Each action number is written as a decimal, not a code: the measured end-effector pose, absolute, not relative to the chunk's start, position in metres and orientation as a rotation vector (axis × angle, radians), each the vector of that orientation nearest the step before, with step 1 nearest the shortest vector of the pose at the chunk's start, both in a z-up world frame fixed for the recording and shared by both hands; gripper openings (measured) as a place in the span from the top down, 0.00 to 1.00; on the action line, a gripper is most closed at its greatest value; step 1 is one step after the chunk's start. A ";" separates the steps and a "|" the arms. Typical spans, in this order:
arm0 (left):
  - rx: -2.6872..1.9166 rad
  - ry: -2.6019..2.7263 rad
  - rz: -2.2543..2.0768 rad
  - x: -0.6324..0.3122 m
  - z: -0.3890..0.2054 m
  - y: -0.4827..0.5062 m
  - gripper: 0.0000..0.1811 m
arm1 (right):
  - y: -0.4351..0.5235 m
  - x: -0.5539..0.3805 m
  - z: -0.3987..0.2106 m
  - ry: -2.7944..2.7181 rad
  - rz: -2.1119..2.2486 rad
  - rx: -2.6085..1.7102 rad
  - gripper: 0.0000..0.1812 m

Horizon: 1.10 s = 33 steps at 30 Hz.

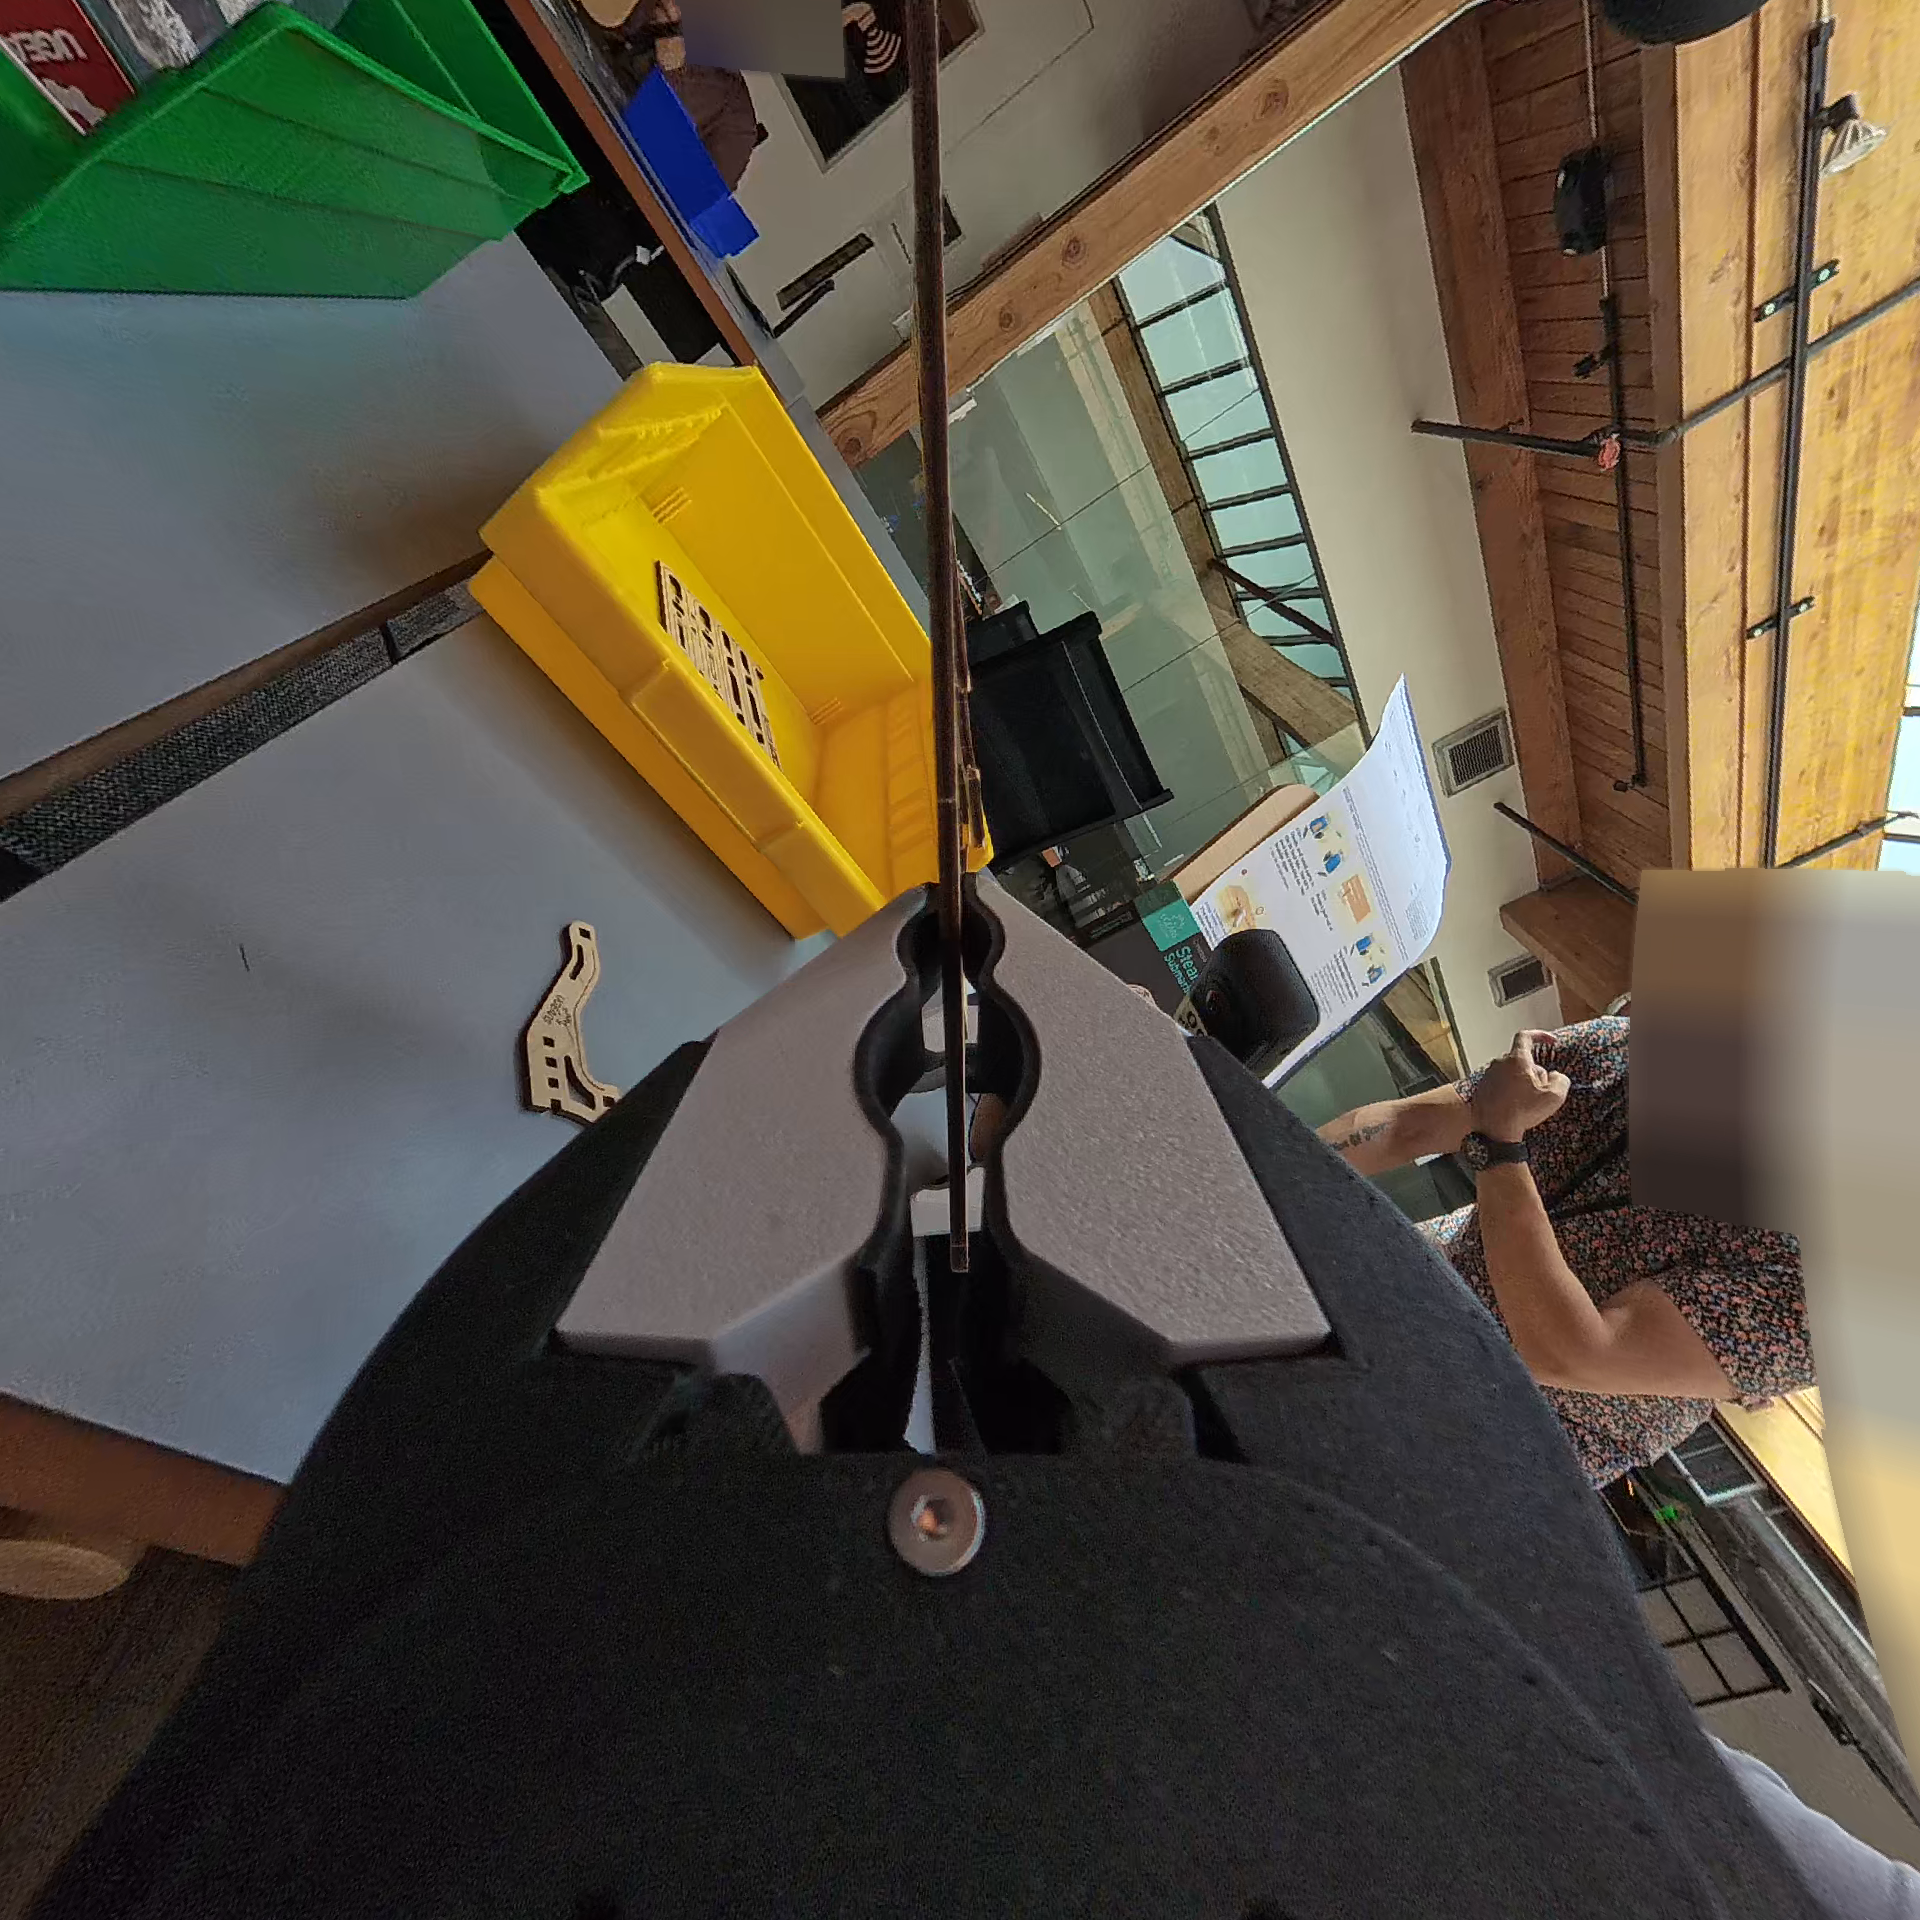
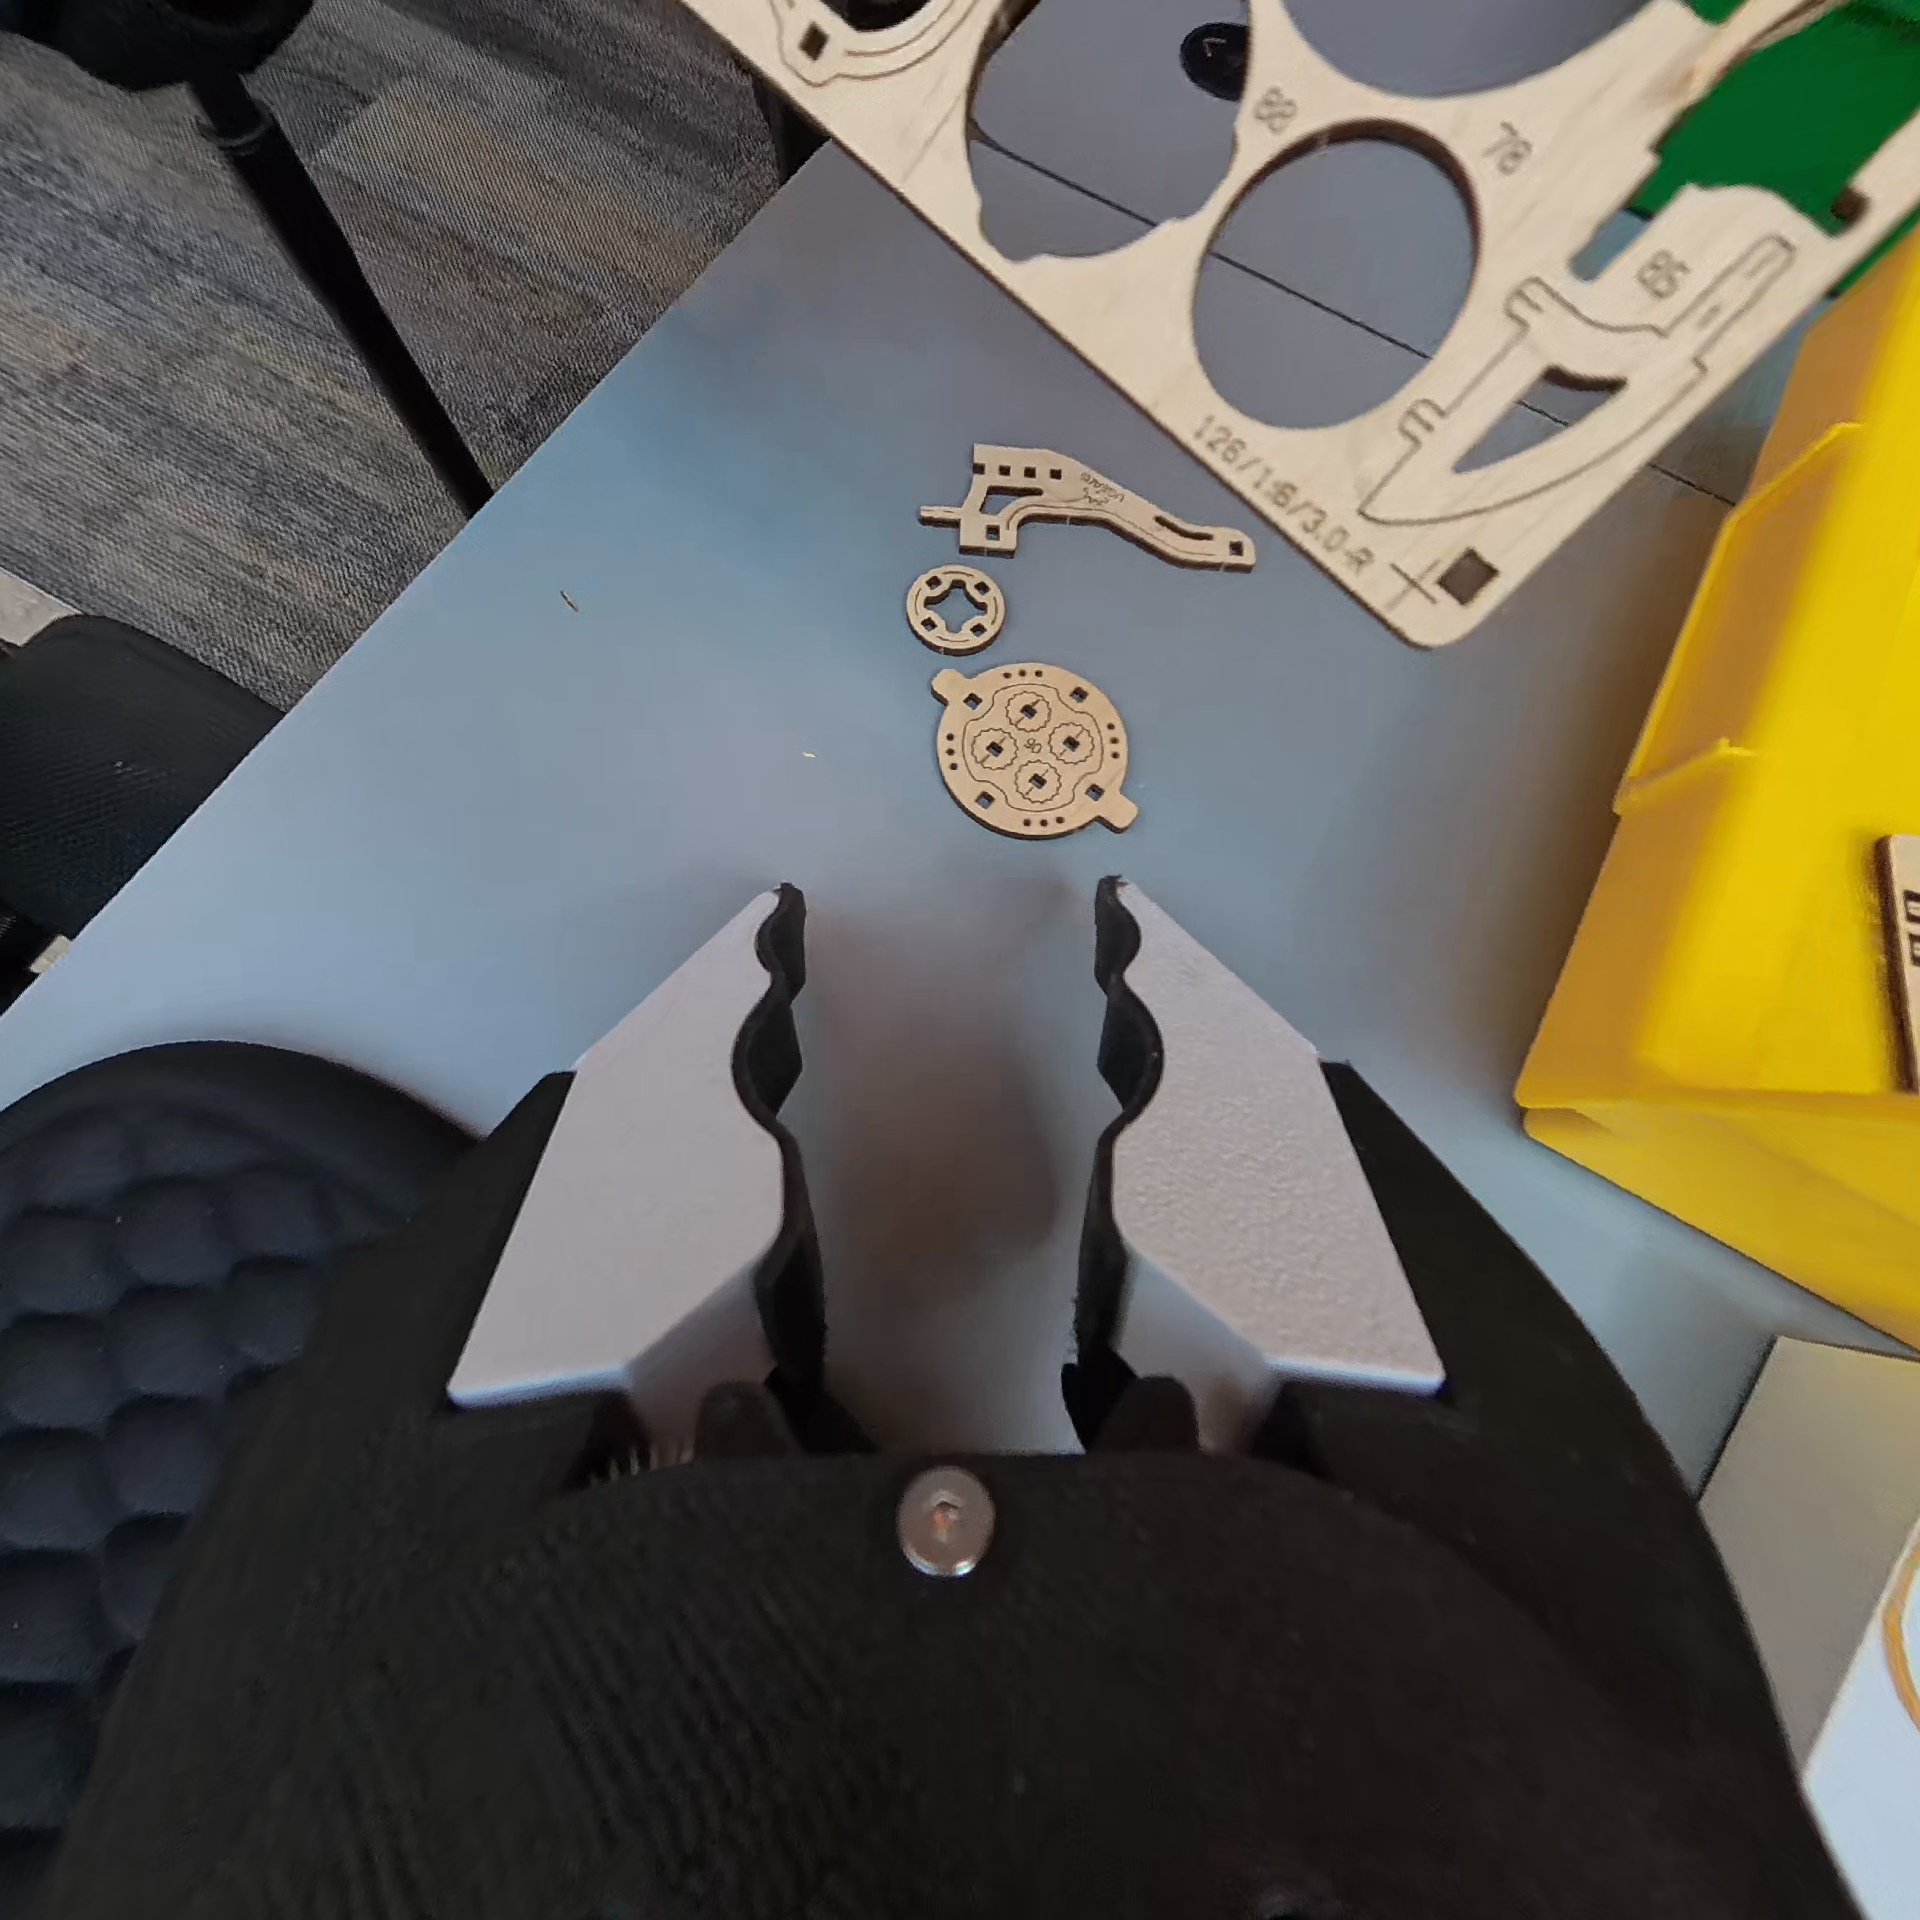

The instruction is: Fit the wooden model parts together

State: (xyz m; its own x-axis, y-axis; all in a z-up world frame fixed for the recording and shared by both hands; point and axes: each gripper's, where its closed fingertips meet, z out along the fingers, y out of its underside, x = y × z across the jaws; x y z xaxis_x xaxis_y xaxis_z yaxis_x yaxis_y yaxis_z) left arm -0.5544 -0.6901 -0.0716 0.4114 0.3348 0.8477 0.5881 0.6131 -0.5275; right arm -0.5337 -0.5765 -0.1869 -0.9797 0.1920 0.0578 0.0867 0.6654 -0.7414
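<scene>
Your table (image 2: 520, 779) is a smooth, pale blue-grey slab, and its left edge drops off to grey carpet. A glossy yellow plastic bin (image 2: 1745, 883) sits along its right edge, and in the left wrist view it holds a slotted wooden piece (image 1: 717, 665). Your left tongs (image 1: 961, 904) are clenched on a thin wooden sheet (image 1: 940, 520), seen edge-on there as a dark line. In the right wrist view that plywood sheet (image 2: 1299, 260) hangs flat-faced above the far end of the table, pale, with big oval cut-outs, laser-burnt outlines and engraved numbers I won't repeat. Your right tongs (image 2: 948, 894) are released, grey wedge fingers with wavy black pads spread apart above bare table.

Just beyond them, three loose parts lie in a row toward the far end. The nearest is a round disc (image 2: 1029, 750) with two tabs and four square holes. Next comes a small ring (image 2: 958, 611) with a scalloped inner edge, then a curved arm piece (image 2: 1091, 509) bearing a tiny engraved mark.
</scene>
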 end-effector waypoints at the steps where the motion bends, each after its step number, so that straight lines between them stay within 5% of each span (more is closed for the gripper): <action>1: -0.954 -1.181 -0.191 -0.554 -0.071 -0.690 1.00 | -0.574 -0.537 -0.187 -2.741 1.237 -0.259 0.67; 17: -0.971 -1.196 -0.187 -0.559 -0.083 -0.692 1.00 | -0.599 -0.558 -0.196 -2.748 1.269 -0.268 0.63; 26: -0.968 -1.175 -0.207 -0.558 -0.082 -0.688 1.00 | -0.604 -0.553 -0.196 -2.780 1.283 -0.271 0.80; 33: -0.970 -1.188 -0.221 -0.555 -0.088 -0.687 1.00 | -0.593 -0.552 -0.194 -2.754 1.174 -0.299 0.80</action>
